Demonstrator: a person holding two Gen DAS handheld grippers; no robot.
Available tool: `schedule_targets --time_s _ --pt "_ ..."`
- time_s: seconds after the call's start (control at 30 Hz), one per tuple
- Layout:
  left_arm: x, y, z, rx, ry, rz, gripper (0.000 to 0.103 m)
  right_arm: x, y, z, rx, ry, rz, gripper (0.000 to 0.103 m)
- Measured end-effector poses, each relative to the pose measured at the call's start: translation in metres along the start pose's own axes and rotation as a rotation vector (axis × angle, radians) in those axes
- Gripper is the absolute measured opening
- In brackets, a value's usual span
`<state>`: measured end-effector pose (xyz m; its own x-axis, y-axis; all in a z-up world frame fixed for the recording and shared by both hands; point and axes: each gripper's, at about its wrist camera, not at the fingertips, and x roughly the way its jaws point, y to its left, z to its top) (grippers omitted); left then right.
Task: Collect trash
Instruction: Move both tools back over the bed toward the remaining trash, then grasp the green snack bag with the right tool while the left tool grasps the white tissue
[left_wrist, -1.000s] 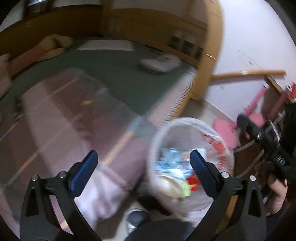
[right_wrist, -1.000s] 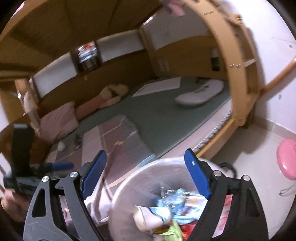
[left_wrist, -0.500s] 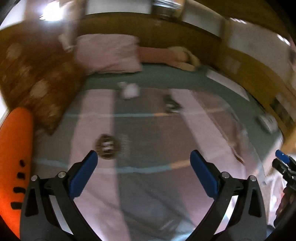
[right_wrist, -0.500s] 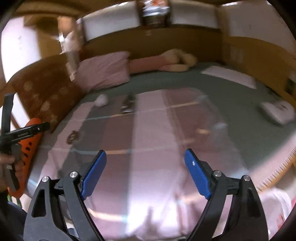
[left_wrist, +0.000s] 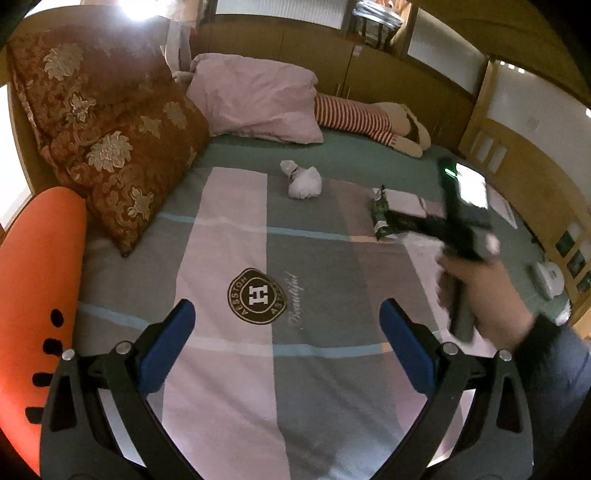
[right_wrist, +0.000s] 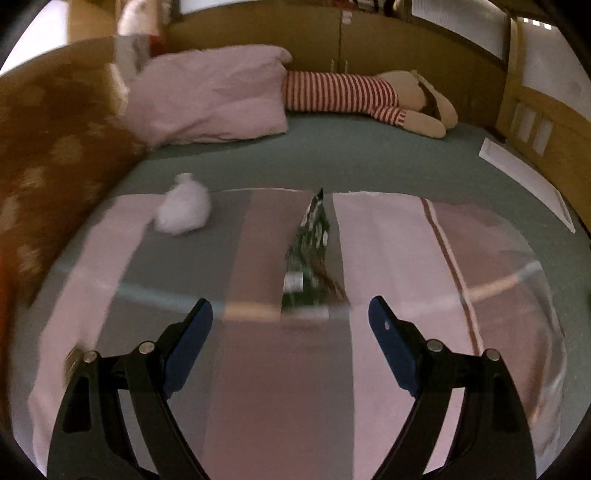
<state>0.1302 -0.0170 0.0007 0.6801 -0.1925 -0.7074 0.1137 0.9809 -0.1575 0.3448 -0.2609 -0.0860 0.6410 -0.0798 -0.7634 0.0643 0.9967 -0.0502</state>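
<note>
A crumpled white tissue wad (left_wrist: 304, 181) lies on the striped blanket (left_wrist: 229, 258) far ahead of my left gripper (left_wrist: 286, 334), which is open and empty over the blanket. The wad also shows in the right wrist view (right_wrist: 183, 210). A green snack wrapper (right_wrist: 308, 254) lies on the blanket just ahead of my right gripper (right_wrist: 290, 328), which is open and empty. In the left wrist view the wrapper (left_wrist: 382, 218) lies beside the right gripper's body (left_wrist: 461, 218), held by a hand.
A red floral cushion (left_wrist: 110, 147) and an orange toy (left_wrist: 33, 295) lie at the left. A pink pillow (left_wrist: 258, 99) and a striped plush doll (right_wrist: 369, 98) lie at the head of the bed. A white device (left_wrist: 546, 277) sits at the right edge.
Both grippers swung left from the trash bin to the bed. The right gripper has come close over the green wrapper. Both stayed open.
</note>
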Motion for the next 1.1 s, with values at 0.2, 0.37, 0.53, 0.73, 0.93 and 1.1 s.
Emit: schedule_targets --time_s 0.2,0.37,0.53,0.73,0.93,1.1 --pt "0.027 0.009 0.0 -0.009 0.028 0.042 0.099 0.064 -0.008 0.0 0.028 0.145 -0.003 0.044" --pt "0.065 0.011 0.009 -0.052 0.076 0.017 0.099 0.024 -0.026 -0.013 0.03 0.022 0.071 0.028" --pt "0.127 -0.002 0.044 -0.034 0.083 0.04 0.099 -0.035 -0.044 -0.037 0.048 -0.067 0.177 0.028" --pt "0.229 -0.03 0.109 -0.032 0.108 0.018 0.099 -0.065 -0.06 -0.069 0.079 -0.122 0.246 0.028" --pt "0.318 -0.046 0.158 -0.01 0.084 0.047 0.099 -0.069 -0.045 -0.069 0.027 -0.132 0.295 0.028" --pt "0.364 -0.042 0.152 -0.057 0.192 0.031 0.04 -0.072 -0.035 -0.07 -0.024 -0.137 0.304 0.028"
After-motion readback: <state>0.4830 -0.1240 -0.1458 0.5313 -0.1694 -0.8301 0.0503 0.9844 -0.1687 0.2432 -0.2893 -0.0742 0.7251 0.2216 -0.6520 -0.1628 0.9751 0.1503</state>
